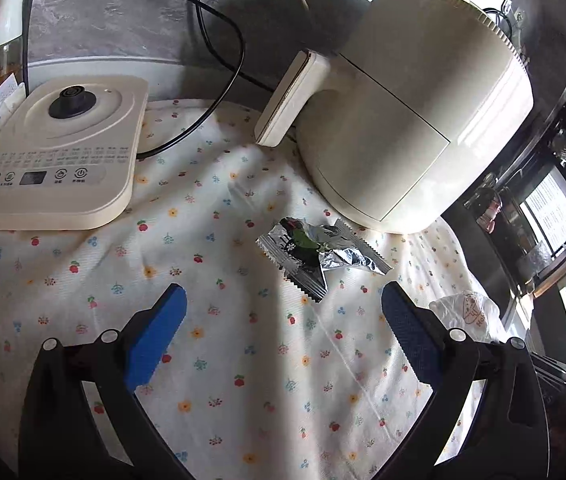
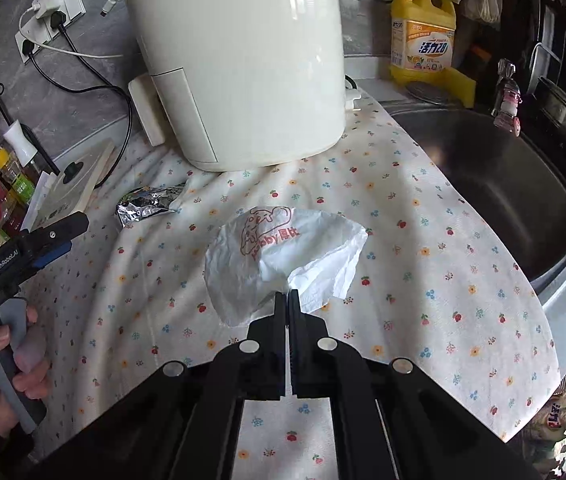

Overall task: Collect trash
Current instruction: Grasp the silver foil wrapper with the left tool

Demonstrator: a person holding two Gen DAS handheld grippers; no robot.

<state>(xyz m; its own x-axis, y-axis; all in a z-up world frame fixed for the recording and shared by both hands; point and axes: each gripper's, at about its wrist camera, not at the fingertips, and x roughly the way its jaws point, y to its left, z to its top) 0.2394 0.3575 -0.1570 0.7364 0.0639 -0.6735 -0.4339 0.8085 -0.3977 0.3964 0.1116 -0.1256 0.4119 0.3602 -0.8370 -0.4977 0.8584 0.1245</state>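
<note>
This is a home kitchen. A worktop spread with a flower-printed cloth [image 2: 423,280] carries a cream air fryer [image 2: 239,60] toward its back edge and a kettle base [image 1: 55,148] with touch buttons at its left end. A steel sink [image 2: 495,184] is set in at the right end, with a yellow bottle of dish soap [image 2: 423,36] behind it. Wall sockets [image 2: 49,20] with plugged-in cords sit on the grey wall, and condiment bottles [image 2: 11,176] crowd the left corner.

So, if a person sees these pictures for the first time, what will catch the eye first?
Probably the big cream appliance at the back of the floral cloth. Next, the white paper wrapper pinched in the shut right claw, and the crumpled foil wrapper lying ahead of the open left claw.
</note>
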